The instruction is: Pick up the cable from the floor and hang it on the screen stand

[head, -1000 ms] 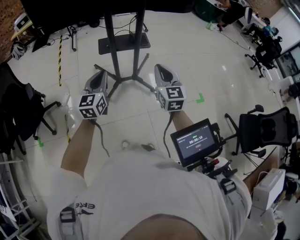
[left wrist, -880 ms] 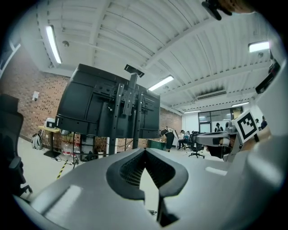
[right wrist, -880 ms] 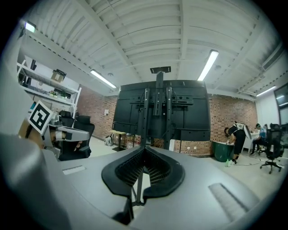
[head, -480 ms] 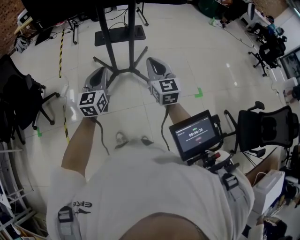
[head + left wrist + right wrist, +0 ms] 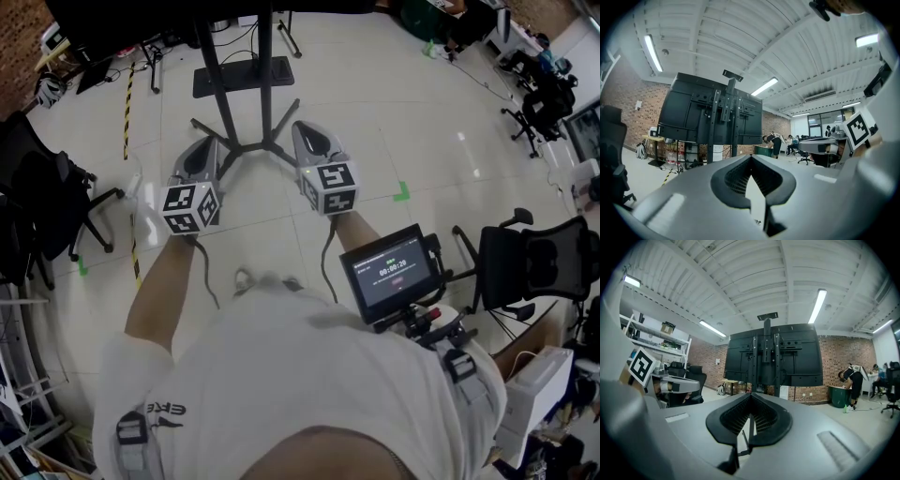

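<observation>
The black screen stand [image 5: 265, 84] rises just ahead of me, its legs [image 5: 246, 145] spread on the pale tiled floor. The left gripper view shows the back of its dark screen [image 5: 712, 110], and the screen [image 5: 773, 355] also fills the middle of the right gripper view. Both grippers point level at it. My left gripper [image 5: 208, 147] sits near the left legs, jaws shut and empty [image 5: 751, 158]. My right gripper [image 5: 306, 133] sits by the right legs, jaws closed together with nothing in them [image 5: 751, 395]. A yellow-and-black striped line [image 5: 127, 112] runs along the floor at left. I cannot tell which item is the cable.
Black office chairs stand at left [image 5: 42, 202] and right [image 5: 534, 262]. A black floor plate with thin wires [image 5: 234, 75] lies behind the stand. A small monitor [image 5: 392, 274] hangs at my chest. A green mark [image 5: 401, 193] is on the floor. People work far back [image 5: 853, 380].
Both grippers edged forward toward the stand's legs, the right one drifting left; over the last half second they hold nearly still. Jaws stay shut.
</observation>
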A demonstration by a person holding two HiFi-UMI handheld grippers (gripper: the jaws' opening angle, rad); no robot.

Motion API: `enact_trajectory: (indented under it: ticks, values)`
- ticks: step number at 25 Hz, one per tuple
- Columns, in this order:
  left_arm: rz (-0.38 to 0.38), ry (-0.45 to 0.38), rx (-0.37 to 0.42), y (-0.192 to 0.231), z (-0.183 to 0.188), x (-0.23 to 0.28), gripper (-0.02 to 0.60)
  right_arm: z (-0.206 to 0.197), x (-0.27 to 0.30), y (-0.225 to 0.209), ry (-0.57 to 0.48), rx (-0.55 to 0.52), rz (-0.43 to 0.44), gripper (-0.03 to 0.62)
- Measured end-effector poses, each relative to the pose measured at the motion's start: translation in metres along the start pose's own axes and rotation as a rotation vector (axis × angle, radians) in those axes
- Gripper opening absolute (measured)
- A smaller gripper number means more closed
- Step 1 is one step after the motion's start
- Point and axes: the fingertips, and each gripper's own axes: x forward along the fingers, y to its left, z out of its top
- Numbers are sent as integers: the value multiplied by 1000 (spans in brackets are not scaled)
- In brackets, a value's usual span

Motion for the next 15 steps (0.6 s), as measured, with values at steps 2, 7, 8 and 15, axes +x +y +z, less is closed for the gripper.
enact_trajectory:
  ticks: [2, 7, 8, 15]
  values:
    - [0, -1, 0, 0, 0, 2, 3, 1, 2, 0, 0, -2, 2, 12]
    - [-1, -2, -2, 4, 2, 6, 3, 2, 7, 1, 3, -6, 7, 12]
    - [-1, -3, -2, 4, 2, 7, 2, 2, 8, 2, 2, -6, 9, 12]
    - [0, -15, -3, 7, 5, 8, 2, 6, 11, 3, -9, -8, 15, 12]
